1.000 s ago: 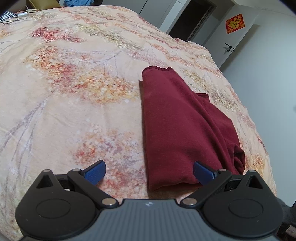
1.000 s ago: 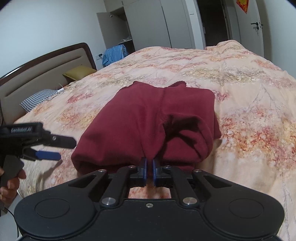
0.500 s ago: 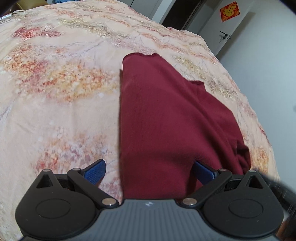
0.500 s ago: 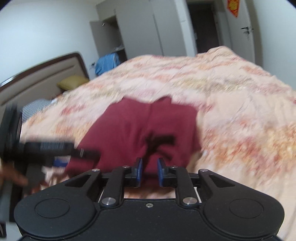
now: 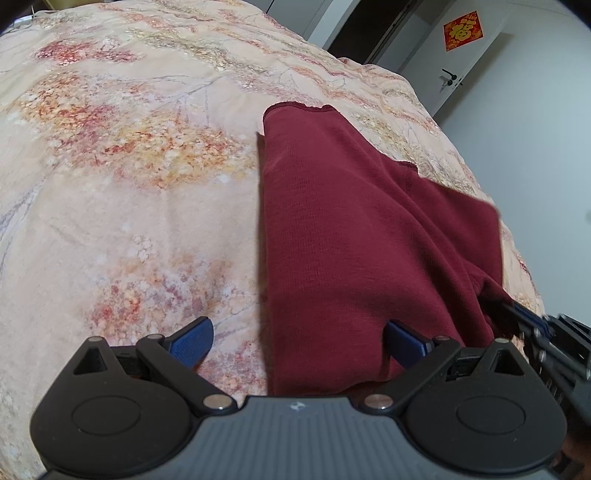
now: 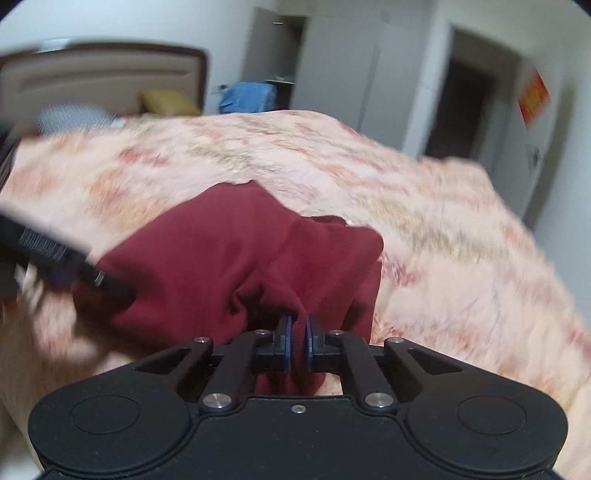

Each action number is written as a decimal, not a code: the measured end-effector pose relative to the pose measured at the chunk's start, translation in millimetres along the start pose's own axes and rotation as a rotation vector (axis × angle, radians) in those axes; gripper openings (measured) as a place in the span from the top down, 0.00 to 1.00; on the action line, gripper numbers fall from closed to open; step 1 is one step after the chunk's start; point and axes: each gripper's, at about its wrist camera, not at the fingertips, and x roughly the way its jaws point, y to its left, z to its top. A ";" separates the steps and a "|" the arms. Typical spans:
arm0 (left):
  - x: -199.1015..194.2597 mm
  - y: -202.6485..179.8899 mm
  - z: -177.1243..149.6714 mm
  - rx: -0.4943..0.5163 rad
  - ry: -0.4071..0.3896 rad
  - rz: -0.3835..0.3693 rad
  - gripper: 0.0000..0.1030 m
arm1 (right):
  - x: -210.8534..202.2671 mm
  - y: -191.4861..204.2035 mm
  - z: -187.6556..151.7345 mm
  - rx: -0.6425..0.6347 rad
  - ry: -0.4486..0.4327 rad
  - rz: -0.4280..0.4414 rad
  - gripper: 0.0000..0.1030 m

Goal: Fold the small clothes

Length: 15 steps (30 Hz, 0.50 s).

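Dark red garment [image 5: 351, 240] lies folded on the floral bedspread [image 5: 129, 166], its near edge bunched. Our right gripper [image 6: 298, 338] has blue pads pressed together, pinching that bunched cloth at 6 o'clock. Our left gripper [image 5: 299, 336] is spread wide, straddling the garment's 9 o'clock edge, pads not pressing it.

A red diamond-shaped paper sign [image 5: 463, 30] is hanging on the white panel beside the dark doorway in the left wrist view, showing one large gold Chinese character, which is reading as 福, with small gold ornament around it. In the right wrist view the same red sign [image 6: 533, 95] is showing only as a blurred red-orange patch, its character smearing beyond reading. No other writing is coming through legibly.
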 end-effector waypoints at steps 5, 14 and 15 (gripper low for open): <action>-0.8 0.4 -1.2 0.007 -0.002 -0.002 0.02 | -2.2 29.0 -26.0 -0.230 0.012 -0.132 0.94; -4.2 2.0 -3.5 0.007 -0.002 -0.006 0.02 | 4.3 23.2 -38.1 -0.167 0.045 -0.194 0.84; -4.2 2.8 -3.5 0.006 -0.002 -0.009 0.02 | -0.6 18.0 -37.6 -0.109 0.035 -0.171 0.74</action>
